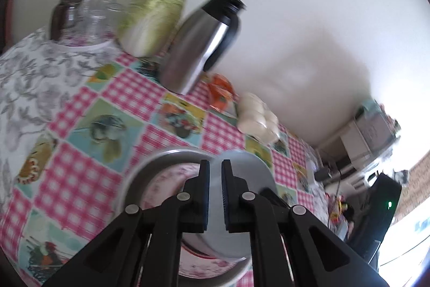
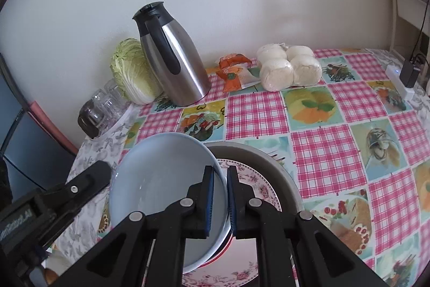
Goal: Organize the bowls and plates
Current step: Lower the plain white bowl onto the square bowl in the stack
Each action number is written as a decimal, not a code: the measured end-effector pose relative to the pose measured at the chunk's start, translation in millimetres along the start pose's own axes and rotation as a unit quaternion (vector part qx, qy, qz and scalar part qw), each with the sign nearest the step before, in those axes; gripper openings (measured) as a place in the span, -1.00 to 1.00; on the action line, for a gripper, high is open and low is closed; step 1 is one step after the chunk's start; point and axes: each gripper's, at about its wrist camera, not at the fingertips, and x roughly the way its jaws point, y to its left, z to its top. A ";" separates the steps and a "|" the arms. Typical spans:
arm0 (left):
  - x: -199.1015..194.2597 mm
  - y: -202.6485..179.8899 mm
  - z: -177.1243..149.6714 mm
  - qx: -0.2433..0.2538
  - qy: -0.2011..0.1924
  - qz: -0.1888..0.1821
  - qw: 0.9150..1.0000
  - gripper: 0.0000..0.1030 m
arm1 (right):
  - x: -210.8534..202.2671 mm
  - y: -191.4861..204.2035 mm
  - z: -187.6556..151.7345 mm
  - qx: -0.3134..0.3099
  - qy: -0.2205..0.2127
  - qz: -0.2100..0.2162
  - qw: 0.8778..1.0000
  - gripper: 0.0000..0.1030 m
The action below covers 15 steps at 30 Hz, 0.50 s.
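Note:
A pale blue plate (image 2: pixel 158 179) stands tilted on edge over a grey basin (image 2: pixel 271 160) that holds a pink floral plate (image 2: pixel 258 182) and a red-rimmed plate. My right gripper (image 2: pixel 220 195) is shut on the blue plate's right rim. My left gripper (image 1: pixel 215 192) is shut on the same blue plate (image 1: pixel 247 168) from the other side; its black body shows at the left in the right wrist view (image 2: pixel 80 187). The basin (image 1: pixel 150 166) and floral plate (image 1: pixel 172 179) lie under the left fingers.
On the checked tablecloth (image 2: pixel 322 147) stand a steel thermos jug (image 2: pixel 174 58), a cabbage (image 2: pixel 131 69), glass jars (image 2: pixel 102 106), an orange packet (image 2: pixel 233 69) and a bag of white buns (image 2: pixel 287 66). A power strip with charger (image 2: pixel 403 77) lies far right. The wall is behind.

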 end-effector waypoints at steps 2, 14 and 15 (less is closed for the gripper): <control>-0.4 8.6 1.6 -0.013 -0.003 0.019 1.000 -0.88 | 0.4 0.1 0.4 -0.007 0.002 -0.006 1.000 -0.79; 20.8 7.0 -8.4 -0.014 0.039 0.006 0.999 -0.80 | 0.5 -7.1 -2.3 0.020 0.028 0.022 0.999 -0.78; 20.4 8.0 -8.3 -0.018 0.039 0.004 0.999 -0.80 | 0.6 -7.3 -2.2 0.022 0.028 0.023 0.999 -0.78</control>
